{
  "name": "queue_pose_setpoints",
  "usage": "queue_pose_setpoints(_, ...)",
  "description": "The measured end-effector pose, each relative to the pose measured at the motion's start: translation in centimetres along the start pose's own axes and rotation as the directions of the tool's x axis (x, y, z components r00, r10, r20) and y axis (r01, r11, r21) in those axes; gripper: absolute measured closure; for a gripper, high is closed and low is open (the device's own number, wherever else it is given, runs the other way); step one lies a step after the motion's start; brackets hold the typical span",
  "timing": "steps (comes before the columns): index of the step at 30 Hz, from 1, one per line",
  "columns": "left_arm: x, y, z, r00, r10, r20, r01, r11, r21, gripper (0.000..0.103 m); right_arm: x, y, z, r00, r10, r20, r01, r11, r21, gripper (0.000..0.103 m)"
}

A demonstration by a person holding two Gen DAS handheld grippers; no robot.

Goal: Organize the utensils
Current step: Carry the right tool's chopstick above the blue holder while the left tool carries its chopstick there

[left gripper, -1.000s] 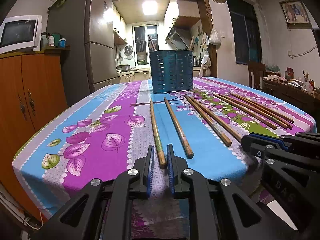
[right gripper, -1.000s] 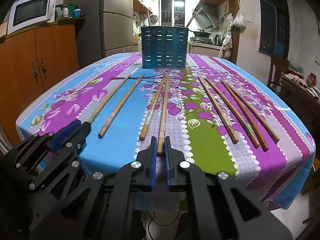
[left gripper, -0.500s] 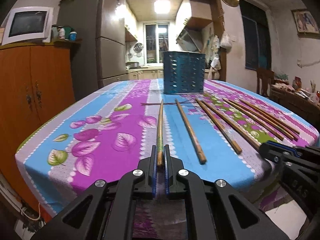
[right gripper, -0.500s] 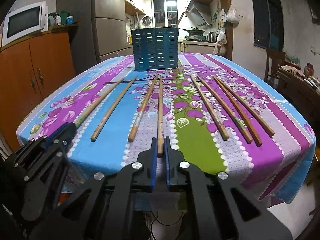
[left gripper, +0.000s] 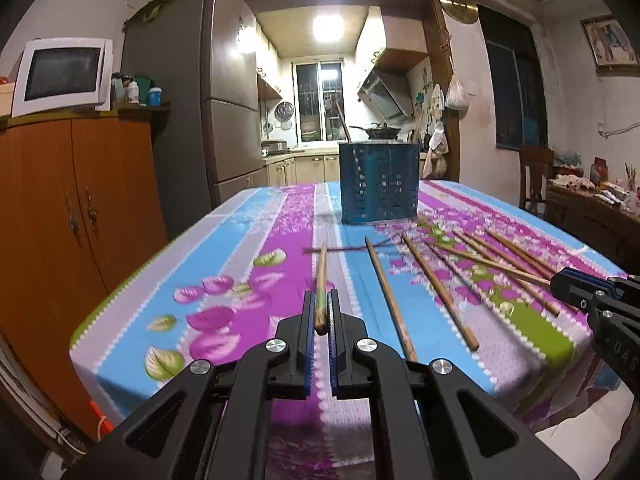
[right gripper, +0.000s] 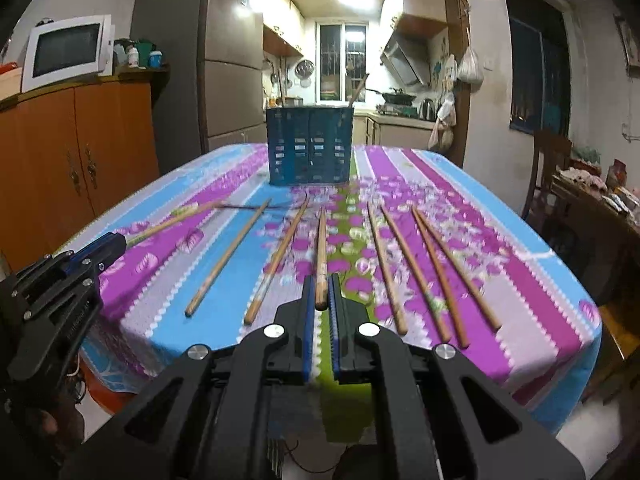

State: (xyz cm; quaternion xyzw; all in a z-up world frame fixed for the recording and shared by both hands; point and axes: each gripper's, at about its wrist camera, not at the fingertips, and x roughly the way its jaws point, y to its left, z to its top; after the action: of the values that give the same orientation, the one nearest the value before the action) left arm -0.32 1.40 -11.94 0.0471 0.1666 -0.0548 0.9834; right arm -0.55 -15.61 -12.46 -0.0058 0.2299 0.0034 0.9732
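My left gripper point(left gripper: 320, 307) is shut on the near end of a wooden chopstick point(left gripper: 321, 276), which points away toward the blue slotted utensil holder point(left gripper: 378, 183) at the table's far end. My right gripper point(right gripper: 321, 291) is shut on the near end of another chopstick point(right gripper: 321, 248), raised off the cloth and aimed at the same holder point(right gripper: 310, 145). Several more chopsticks point(right gripper: 416, 268) lie side by side on the flowered tablecloth point(right gripper: 520, 280). In the right wrist view the left gripper point(right gripper: 116, 242) shows at the left with its chopstick point(right gripper: 168, 224).
An orange cupboard point(left gripper: 76, 216) with a microwave point(left gripper: 60, 74) stands left of the table, a grey fridge point(left gripper: 216, 120) behind it. A wooden chair point(right gripper: 548, 176) and a cluttered side table point(right gripper: 600, 208) stand on the right. The holder has sticks leaning inside.
The left gripper closed on the leftmost chopstick and lifted its near end. The right gripper, shut on its chopstick throughout, rose too. The table looks lower in both views.
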Motion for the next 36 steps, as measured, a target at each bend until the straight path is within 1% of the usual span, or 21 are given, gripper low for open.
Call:
queue_pose_setpoints(4, -0.9, 0.7, 2.2, 1.0, -0.011, 0.019, 0.011, 1.0, -0.004, 0.096, -0.9, -0.6, 1.5, 0.999, 0.011, 0.044, -0.01, 1.0, -0.022, 0.098)
queue_pose_setpoints(7, -1.6, 1.6, 4.4, 0.998, -0.016, 0.053, 0.018, 0.999, -0.026, 0.096, -1.6, -1.2, 3.4, 0.996, 0.027, 0.083, -0.025, 0.999, -0.03, 0.098)
queue_pose_setpoints(12, -2.0, 3.4, 9.1, 0.994, -0.042, 0.098, 0.05, 0.995, -0.081, 0.096, -2.5, -2.4, 7.5, 0.986, 0.082, 0.143, -0.074, 0.996, -0.058, 0.098)
queue_pose_setpoints(13, -2.0, 3.8, 9.9, 0.993, -0.049, 0.104, 0.058, 0.994, -0.09, 0.096, -2.3, -2.7, 8.5, 0.985, 0.098, 0.144, -0.09, 0.994, -0.06, 0.098)
queue_pose_setpoints(16, -1.4, 4.6, 12.3, 0.992, -0.07, 0.105, 0.081, 0.992, -0.102, 0.096, -1.8, -3.5, 10.5, 0.982, 0.131, 0.133, -0.125, 0.991, -0.053, 0.098)
queue_pose_setpoints(19, -0.8, 5.2, 14.5, 0.991, -0.103, 0.083, 0.112, 0.988, -0.11, 0.096, -1.2, -4.4, 12.8, 0.979, 0.172, 0.112, -0.17, 0.985, -0.032, 0.098)
queue_pose_setpoints(22, 0.0, 5.7, 16.3, 0.988, -0.144, 0.049, 0.149, 0.981, -0.121, 0.096, -0.7, -4.9, 14.9, 0.976, 0.193, 0.097, -0.191, 0.981, -0.036, 0.098)
queue_pose_setpoints(24, 0.6, 5.9, 17.4, 0.987, -0.156, 0.034, 0.159, 0.979, -0.125, 0.096, -0.3, -5.0, 16.4, 0.975, 0.204, 0.084, -0.202, 0.979, -0.04, 0.098)
queue_pose_setpoints(30, 1.9, 5.9, 19.8, 0.986, -0.167, 0.022, 0.168, 0.981, -0.097, 0.096, 1.0, -5.3, 19.2, 0.972, 0.234, 0.024, -0.233, 0.972, -0.036, 0.098)
queue_pose_setpoints(36, 4.2, 5.2, 22.0, 0.978, -0.205, -0.039, 0.202, 0.976, -0.081, 0.096, 2.4, -5.5, 21.0, 0.963, 0.264, -0.046, -0.265, 0.964, -0.013, 0.098)
